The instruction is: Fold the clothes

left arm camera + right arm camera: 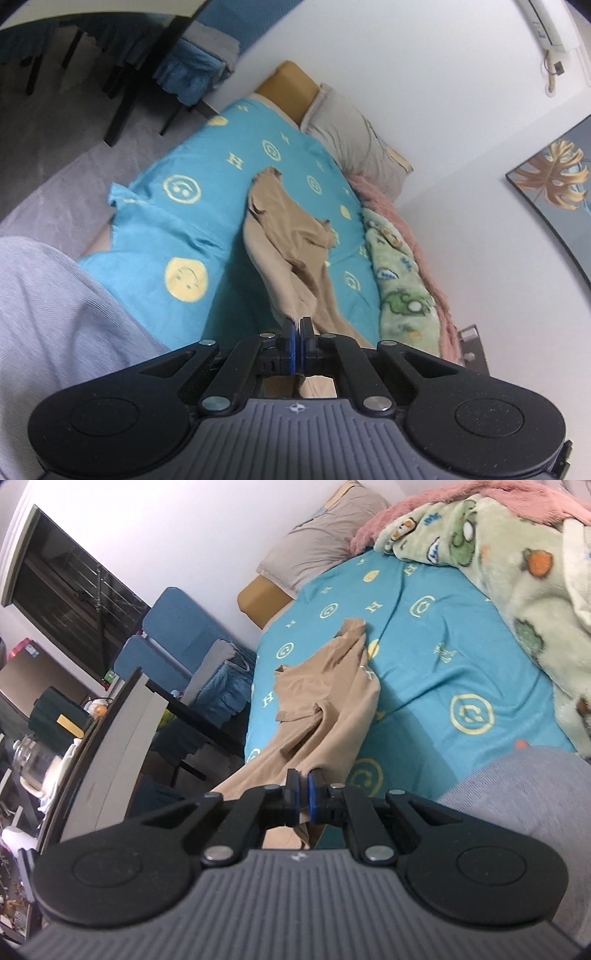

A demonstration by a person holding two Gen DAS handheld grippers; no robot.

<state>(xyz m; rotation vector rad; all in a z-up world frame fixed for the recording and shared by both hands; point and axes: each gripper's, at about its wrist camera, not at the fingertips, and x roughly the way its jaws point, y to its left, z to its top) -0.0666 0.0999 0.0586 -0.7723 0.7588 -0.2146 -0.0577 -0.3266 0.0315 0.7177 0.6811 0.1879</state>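
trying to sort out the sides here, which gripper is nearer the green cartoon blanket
Left, judging by each view. The left gripper grips the tan garment with the green blanket close beside it; the right gripper holds the garment farther across the teal sheet.

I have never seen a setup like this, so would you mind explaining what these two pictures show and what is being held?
No robot here: a person holds a two-finger tool in each hand, and each tool carries a wide-angle camera looking along its fingers. One picture comes from the left tool, the other from the right tool. Both are shut on an edge of the same tan garment, the rest of which trails onto a bed with a turquoise sheet. A green blanket and a grey pillow lie further along the bed.
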